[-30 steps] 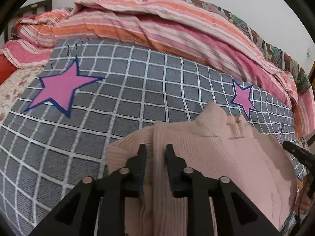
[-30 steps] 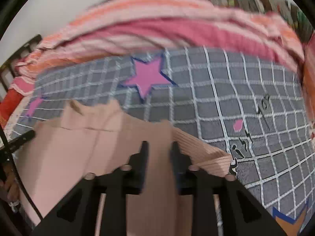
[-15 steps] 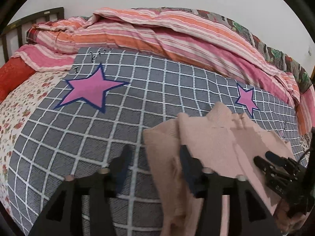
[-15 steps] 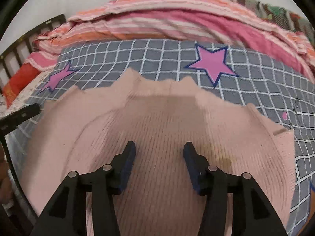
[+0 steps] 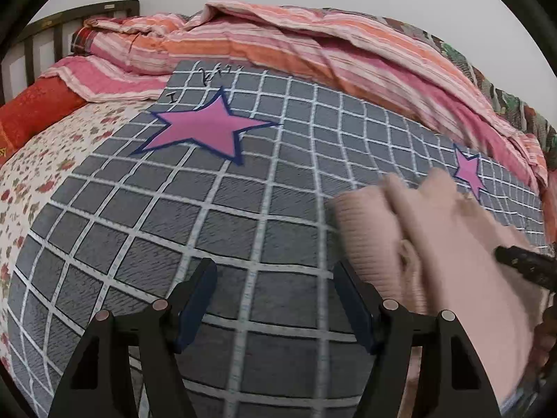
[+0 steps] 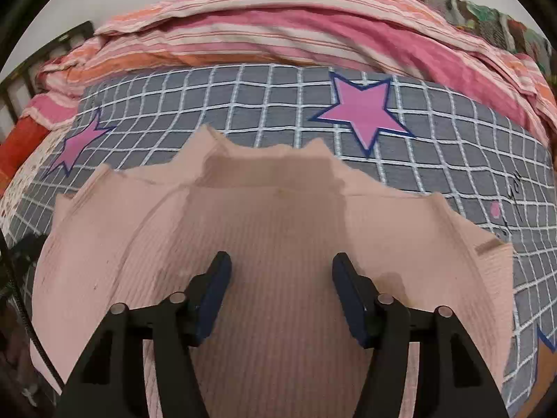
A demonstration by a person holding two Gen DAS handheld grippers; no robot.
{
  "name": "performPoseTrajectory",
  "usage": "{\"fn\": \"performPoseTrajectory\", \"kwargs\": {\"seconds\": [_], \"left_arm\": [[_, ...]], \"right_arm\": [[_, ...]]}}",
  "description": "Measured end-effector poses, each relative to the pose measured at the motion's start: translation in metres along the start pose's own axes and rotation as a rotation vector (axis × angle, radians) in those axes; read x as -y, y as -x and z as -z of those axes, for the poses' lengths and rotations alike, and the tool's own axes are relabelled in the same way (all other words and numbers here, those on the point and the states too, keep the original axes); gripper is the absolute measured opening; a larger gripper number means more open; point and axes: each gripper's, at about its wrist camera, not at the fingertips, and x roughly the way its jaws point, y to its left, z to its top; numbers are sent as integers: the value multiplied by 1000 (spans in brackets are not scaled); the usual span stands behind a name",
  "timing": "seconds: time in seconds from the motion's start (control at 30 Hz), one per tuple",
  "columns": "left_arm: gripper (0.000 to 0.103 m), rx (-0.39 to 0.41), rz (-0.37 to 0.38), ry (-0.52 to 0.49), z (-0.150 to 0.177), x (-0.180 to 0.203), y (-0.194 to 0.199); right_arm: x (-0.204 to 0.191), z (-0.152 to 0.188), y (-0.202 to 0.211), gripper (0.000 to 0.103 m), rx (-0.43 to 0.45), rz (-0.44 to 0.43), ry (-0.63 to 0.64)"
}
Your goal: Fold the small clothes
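Note:
A pale pink ribbed knit top (image 6: 278,230) lies flat on the grey checked blanket (image 6: 452,160), neck away from me. My right gripper (image 6: 280,268) is open and empty, hovering over the middle of the top. In the left wrist view the top (image 5: 435,244) lies at the right, blurred, with a folded edge toward the centre. My left gripper (image 5: 275,278) is open and empty over bare blanket (image 5: 174,226), just left of the top. The right gripper's tip (image 5: 522,266) shows at the far right.
A bunched pink and orange striped quilt (image 5: 313,52) lies along the far side of the bed. A floral sheet (image 5: 52,160) and a red pillow (image 5: 31,115) are at the left, by a dark wooden headboard (image 5: 69,24). Pink stars (image 6: 362,111) mark the blanket.
Both grippers were shut on the top a second ago and have opened and let it go. The left gripper has moved left off the top; the top now lies spread flat.

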Motion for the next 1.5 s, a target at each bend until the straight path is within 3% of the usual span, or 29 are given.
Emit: {"fn": "performPoseTrajectory", "kwargs": {"seconds": [0.2,0.47,0.93,1.17,1.33,1.5], "left_arm": [[74,43,-10,-51,6,3,-7],[82,37,19,-69,8,4,-11],[87,55,114,-24,9,-7,-8],[87,57,187,-17,14,-12,4],[87,40,273,53,22,-15,28],[87,50,338,90,36,-12,54]], "right_arm": [[-3,5,-4,54,16,32,17],[-4,-21,-40,59,-87,53,-14],[-2,-36,-66,68,-64,66,-36],[-4,-22,-30,60,-93,39,-34],[-8,9,13,59,-47,5,0],[-18,59,45,58,8,27,68]]}}
